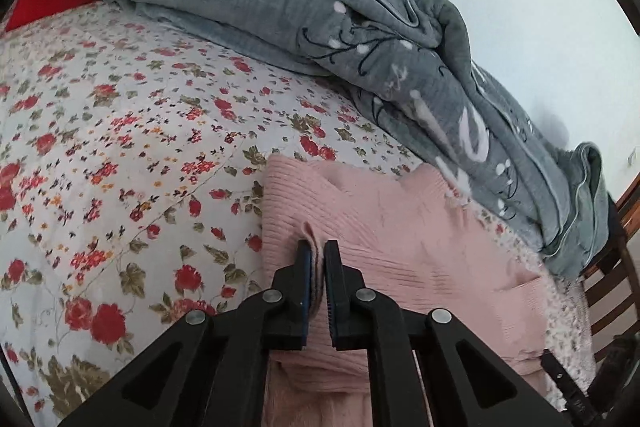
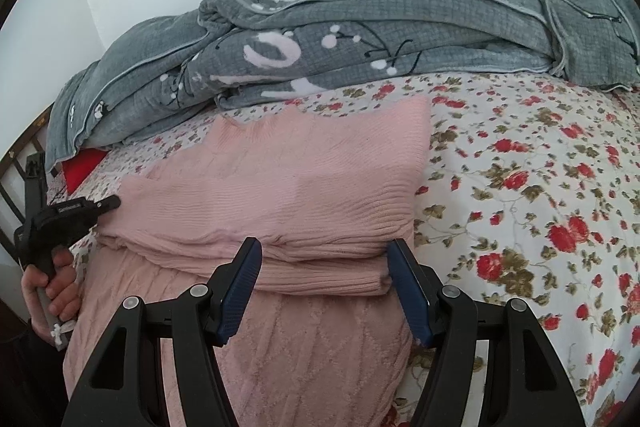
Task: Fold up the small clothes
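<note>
Pink knit sweater (image 2: 288,183) lies on the floral bedsheet (image 2: 540,187), partly folded, upper layer doubled over the cable-knit lower part; its far edge sits near the grey quilt (image 2: 360,59) heaped along the bed's far edge.

Left gripper (image 1: 318,259): clenched on a pinched ridge of the sweater (image 1: 400,227), fabric visible between the blue pads. In the right wrist view it meets the sweater's left edge, held low and roughly level by a hand (image 2: 52,287) wrapped around the handle.

Right gripper (image 2: 324,259): released, jaws wide apart, straddling the fold's near edge; contact with the fabric cannot be told.
</note>
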The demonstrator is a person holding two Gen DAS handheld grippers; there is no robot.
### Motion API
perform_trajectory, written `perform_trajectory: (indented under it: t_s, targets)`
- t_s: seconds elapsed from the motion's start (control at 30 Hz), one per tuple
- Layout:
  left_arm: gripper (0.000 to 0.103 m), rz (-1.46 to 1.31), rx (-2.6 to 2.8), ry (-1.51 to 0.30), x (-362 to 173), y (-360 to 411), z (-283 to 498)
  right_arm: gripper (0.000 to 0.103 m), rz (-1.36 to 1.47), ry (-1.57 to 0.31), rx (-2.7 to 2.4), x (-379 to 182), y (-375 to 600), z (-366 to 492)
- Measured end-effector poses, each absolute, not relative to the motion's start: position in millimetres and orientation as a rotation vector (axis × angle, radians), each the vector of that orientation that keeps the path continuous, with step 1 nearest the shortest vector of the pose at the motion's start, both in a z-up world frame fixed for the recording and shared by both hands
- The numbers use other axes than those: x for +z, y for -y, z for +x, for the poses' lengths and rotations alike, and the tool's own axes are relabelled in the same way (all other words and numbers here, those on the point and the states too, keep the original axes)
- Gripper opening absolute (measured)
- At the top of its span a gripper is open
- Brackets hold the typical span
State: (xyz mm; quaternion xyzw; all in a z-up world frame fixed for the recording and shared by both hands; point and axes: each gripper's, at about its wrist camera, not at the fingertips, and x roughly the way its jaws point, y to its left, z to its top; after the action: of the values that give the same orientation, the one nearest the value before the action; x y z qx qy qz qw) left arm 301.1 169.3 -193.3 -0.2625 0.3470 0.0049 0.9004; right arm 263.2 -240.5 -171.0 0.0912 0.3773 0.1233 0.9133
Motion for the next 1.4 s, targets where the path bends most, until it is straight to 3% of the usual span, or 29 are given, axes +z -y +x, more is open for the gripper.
perform_trajectory:
  t_s: [0.17,0.23,0.27,0.3,0.37,0.4,0.43,0.47,0.57,0.93,1.4]
  targets:
    - [0.011,-0.542,0.031,-0.658,-184,-169,289,0.064,0.199,-0.674,0.171,-147,253,257]
    - [0.022,-0.526,0.024,-0.623,-177,-166,284,0.064,0.127,-0.660,0.103,-141,251,258]
    - [0.034,-0.519,0.015,-0.605,-172,-164,283,0.064,0.092,-0.664,0.073,-141,248,260]
    - [0.041,-0.509,0.001,-0.580,-168,-161,280,0.060,0.041,-0.684,0.039,-145,244,265]
    - [0.042,-0.468,-0.019,-0.542,-160,-152,275,0.042,0.011,-0.759,0.032,-159,240,274]
    - [0.046,-0.442,-0.028,-0.540,-158,-147,276,0.028,0.008,-0.812,0.036,-169,239,280]
    - [0.049,-0.411,-0.039,-0.557,-158,-141,278,0.025,0.008,-0.853,0.044,-176,240,284]
    - [0.054,-0.372,-0.057,-0.605,-163,-133,284,0.025,0.011,-0.855,0.044,-177,240,285]
    - [0.053,-0.253,-0.033,-0.787,-188,-112,306,0.026,0.004,-0.817,0.027,-173,242,277]
    - [0.056,-0.229,-0.040,-0.768,-180,-108,303,0.026,0.028,-0.814,-0.027,-172,245,279]
    - [0.059,-0.254,-0.015,-0.724,-181,-105,275,0.049,0.157,-0.708,-0.045,-157,267,250]
